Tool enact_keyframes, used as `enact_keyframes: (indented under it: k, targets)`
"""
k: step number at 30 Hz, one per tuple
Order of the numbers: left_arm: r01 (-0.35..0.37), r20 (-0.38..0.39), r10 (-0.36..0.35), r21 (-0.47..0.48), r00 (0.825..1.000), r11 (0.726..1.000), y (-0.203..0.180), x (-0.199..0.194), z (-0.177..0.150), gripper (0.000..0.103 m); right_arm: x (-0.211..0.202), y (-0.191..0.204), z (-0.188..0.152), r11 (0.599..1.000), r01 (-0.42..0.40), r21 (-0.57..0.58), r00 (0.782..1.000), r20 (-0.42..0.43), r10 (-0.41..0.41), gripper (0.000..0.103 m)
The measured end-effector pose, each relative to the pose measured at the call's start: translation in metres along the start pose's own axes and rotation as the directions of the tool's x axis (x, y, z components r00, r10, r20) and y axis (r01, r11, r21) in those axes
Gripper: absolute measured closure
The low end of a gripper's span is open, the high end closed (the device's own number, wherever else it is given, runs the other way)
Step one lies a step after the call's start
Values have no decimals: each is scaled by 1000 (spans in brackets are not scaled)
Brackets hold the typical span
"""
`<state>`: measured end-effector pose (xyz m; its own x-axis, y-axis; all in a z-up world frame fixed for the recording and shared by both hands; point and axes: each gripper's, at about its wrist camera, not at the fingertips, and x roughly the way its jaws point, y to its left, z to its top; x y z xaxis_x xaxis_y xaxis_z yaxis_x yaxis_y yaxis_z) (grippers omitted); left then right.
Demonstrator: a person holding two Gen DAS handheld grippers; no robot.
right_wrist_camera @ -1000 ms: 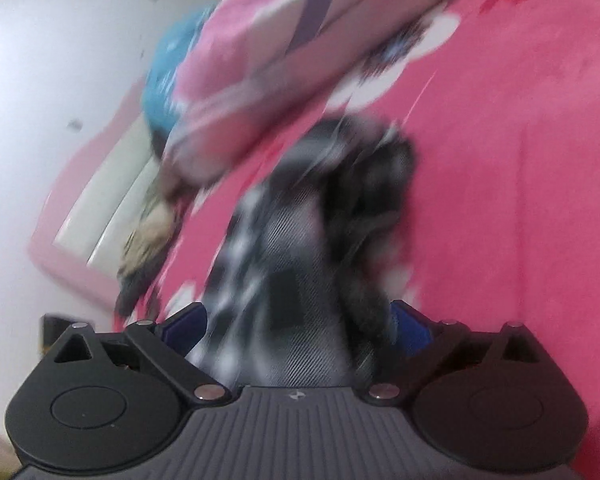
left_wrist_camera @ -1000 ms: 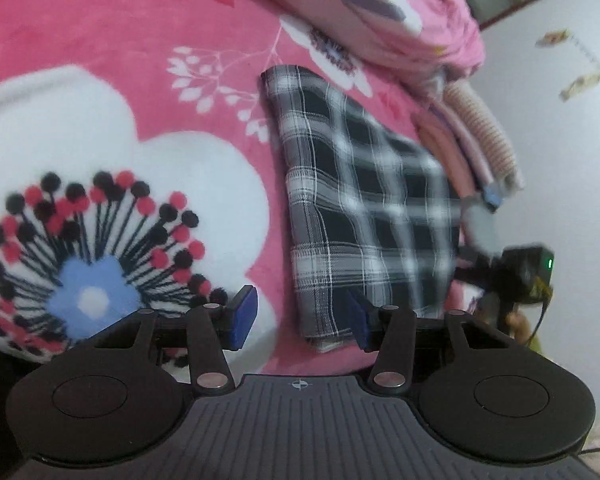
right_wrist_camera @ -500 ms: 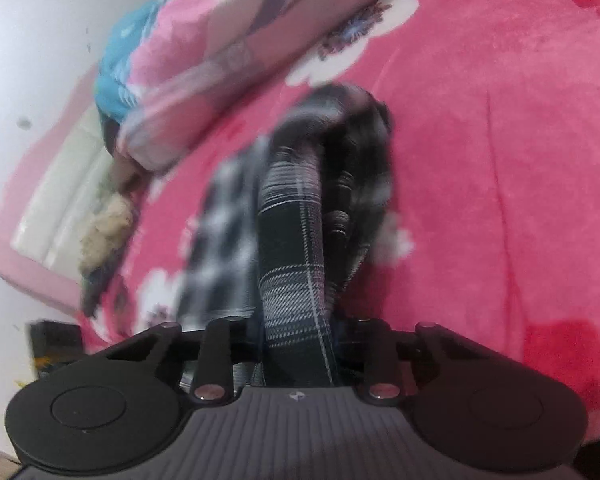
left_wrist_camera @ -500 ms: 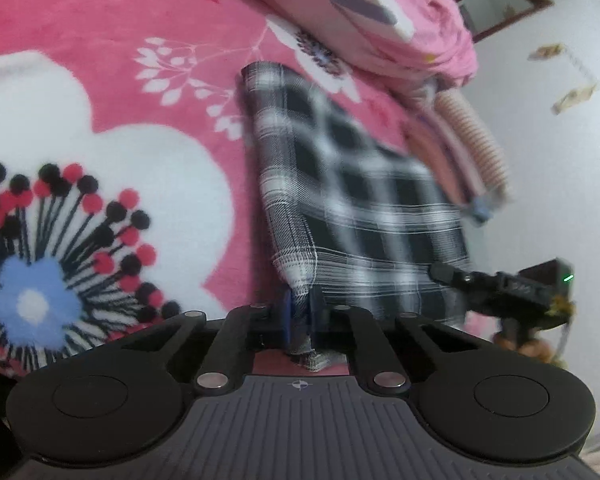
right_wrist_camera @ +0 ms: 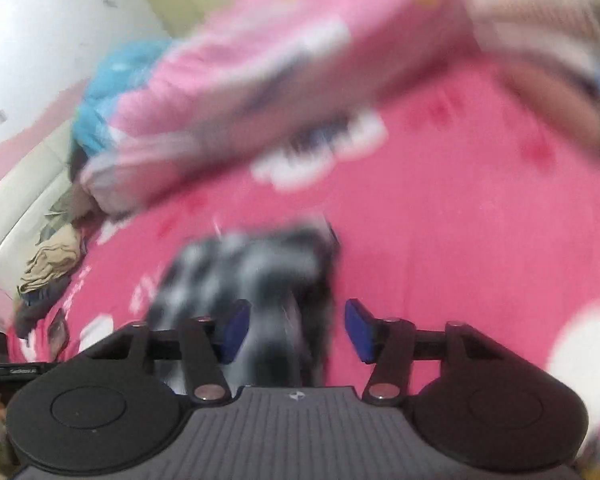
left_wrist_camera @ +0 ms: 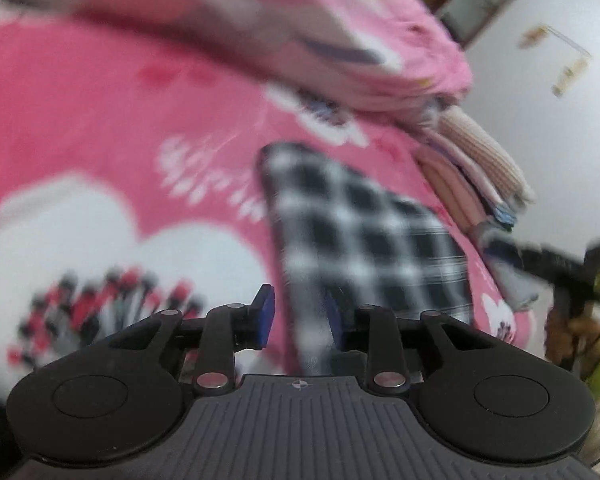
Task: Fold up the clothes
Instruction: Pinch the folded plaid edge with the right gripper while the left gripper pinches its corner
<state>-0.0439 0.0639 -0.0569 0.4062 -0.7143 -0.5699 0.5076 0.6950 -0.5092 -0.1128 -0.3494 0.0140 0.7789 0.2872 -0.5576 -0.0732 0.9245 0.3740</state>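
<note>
Both tongs just opened, approx half wide: left tongs [left_wrist_camera: 298, 316] and right tongs [right_wrist_camera: 296, 330] are seen astride checked cloth [left_wrist_camera: 364, 232] on pink bed blanket [left_wrist_camera: 100, 112]; grip can't be told, frames blurred.

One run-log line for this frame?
left gripper: open, jaws just opening, plaid cloth between | right gripper: open, same | bed: pink blanket

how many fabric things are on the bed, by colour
black-and-white plaid cloth: 1
pink quilt: 1
blue bundle: 1
pink-and-beige folded stack: 1
tan heap: 1
total: 5
</note>
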Motion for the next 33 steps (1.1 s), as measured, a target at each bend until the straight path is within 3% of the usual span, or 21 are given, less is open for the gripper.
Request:
enact_keyframes:
  k: [1,3,5,7,10,13,15,17,19,22,24,27,29,30,33]
  targets:
    - [-15,-17,15,34,1000,999,-8,8,1,75,3,11,3,998,-14,-64,1000,25,16,67]
    - [-66,-58,73,102,996,993,-19,27,-2,75,33,26,2,984,-70,-162,998,-12,69,71]
    - [-120,-66,132,166,989,979,-25,41,-8,74,78,27,-13,966,-20,-259,996,-93,-5,73]
    - [-124,-63,138,188,988,974,-26,38,-7,74,96,23,-27,946,-9,-325,998,-60,-11,74]
    - [-105,-78,118,150,990,983,-15,34,-6,72,85,30,-10,942,3,-337,997,-75,-30,74]
    - [-92,-86,101,108,991,990,-11,35,-7,69,77,27,9,950,24,-310,1000,-8,-27,74]
    - [-92,-84,101,100,991,991,-13,38,-6,66,105,9,8,964,77,-255,994,-54,-94,73]
    - [-101,-85,110,99,990,990,-13,38,-6,64,126,-18,0,990,49,-133,995,-76,-60,73]
    - [-100,-80,108,103,991,990,-13,38,-8,63,118,-21,14,996,46,-80,994,-95,-53,73]
    - [-89,-80,97,98,992,991,-10,38,-8,62,103,0,26,981,98,-165,995,-21,-102,73]
    - [-78,-80,85,92,993,993,-8,37,-7,60,121,-11,26,984,122,-133,991,-41,-128,73]
    - [-74,-78,80,78,994,994,-6,31,-4,56,145,-38,14,994,109,-11,991,-75,-110,64]
    - [-69,-40,72,66,997,995,-3,23,-2,47,135,-47,20,994,80,80,995,-73,-74,62]
    - [-63,-10,63,46,998,997,1,19,1,41,124,-52,22,990,59,130,997,-62,-52,57]
    - [-27,10,27,-48,1000,999,18,21,16,39,96,-75,22,961,-33,274,998,-36,44,37]
